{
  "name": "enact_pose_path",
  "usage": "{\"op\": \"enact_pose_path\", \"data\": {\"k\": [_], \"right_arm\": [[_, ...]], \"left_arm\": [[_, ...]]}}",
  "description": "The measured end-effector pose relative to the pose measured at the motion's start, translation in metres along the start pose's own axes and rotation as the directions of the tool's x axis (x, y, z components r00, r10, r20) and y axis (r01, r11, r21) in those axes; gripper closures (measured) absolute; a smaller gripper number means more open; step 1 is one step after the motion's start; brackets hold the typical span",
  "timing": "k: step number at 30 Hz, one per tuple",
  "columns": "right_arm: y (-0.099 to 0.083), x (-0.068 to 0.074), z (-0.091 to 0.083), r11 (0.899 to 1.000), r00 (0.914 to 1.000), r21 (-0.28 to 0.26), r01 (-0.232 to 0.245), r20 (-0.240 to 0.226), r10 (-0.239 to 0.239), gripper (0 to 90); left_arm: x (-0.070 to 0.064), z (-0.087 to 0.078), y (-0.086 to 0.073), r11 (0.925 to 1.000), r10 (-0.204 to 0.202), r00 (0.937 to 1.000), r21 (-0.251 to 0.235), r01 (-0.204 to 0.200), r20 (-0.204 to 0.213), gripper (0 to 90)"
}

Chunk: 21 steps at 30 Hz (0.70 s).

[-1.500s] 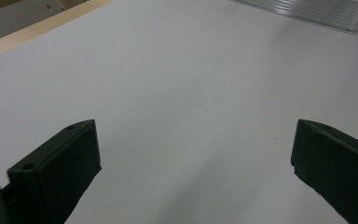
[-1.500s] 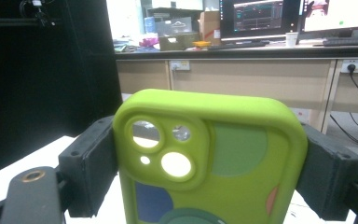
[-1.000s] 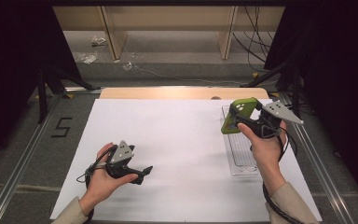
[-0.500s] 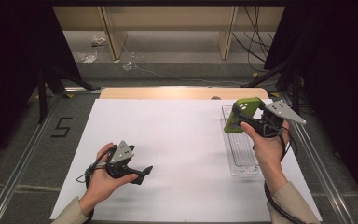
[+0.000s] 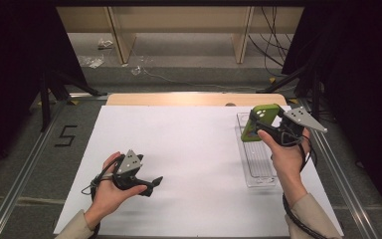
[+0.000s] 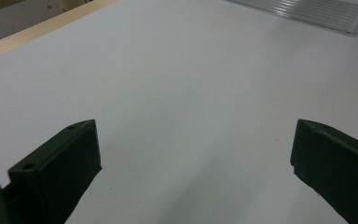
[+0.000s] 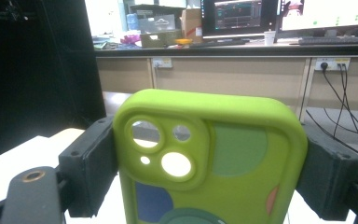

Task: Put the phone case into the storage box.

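- A lime-green phone case (image 7: 209, 163) with cut-out camera holes is clamped across its width between the two black jaws of the right gripper (image 5: 258, 127), and held up in the air above the far end of a clear plastic tray (image 5: 258, 172) on the right side of the table.
- The jaws appear to press only on the case's side edges. The case looks soft, so it could bow or twist and slide out, dropping onto the tray or the white table cover (image 5: 189, 149).
- If it is lowered at a tilt, one corner could catch the tray's raised rim, leaving the case propped half in and half out.
- The tray looks light, so a nudge from the gripper could push it toward the table's right edge.
- The left gripper (image 5: 151, 184) rests low on the white cover, well apart from the tray, jaws spread wide and gripping nothing, too far away to steady the tray.
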State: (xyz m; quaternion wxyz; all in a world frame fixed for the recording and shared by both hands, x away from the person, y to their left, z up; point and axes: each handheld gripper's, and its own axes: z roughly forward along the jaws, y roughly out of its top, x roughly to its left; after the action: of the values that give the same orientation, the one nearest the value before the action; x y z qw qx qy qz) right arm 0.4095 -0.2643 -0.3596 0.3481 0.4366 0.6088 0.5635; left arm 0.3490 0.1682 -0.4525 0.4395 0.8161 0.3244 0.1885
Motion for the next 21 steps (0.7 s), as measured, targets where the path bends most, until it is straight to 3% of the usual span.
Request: {"op": "enact_pose_path", "data": {"k": [21], "right_arm": [[-0.0014, -0.0042, 0.0006, 1.000, 0.9997, 0.005, 0.013, 0.022, -0.014, 18.1]], "left_arm": [[0.0001, -0.0003, 0.0002, 1.0000, 0.002, 1.0000, 0.000, -0.002, -0.004, 1.0]]}}
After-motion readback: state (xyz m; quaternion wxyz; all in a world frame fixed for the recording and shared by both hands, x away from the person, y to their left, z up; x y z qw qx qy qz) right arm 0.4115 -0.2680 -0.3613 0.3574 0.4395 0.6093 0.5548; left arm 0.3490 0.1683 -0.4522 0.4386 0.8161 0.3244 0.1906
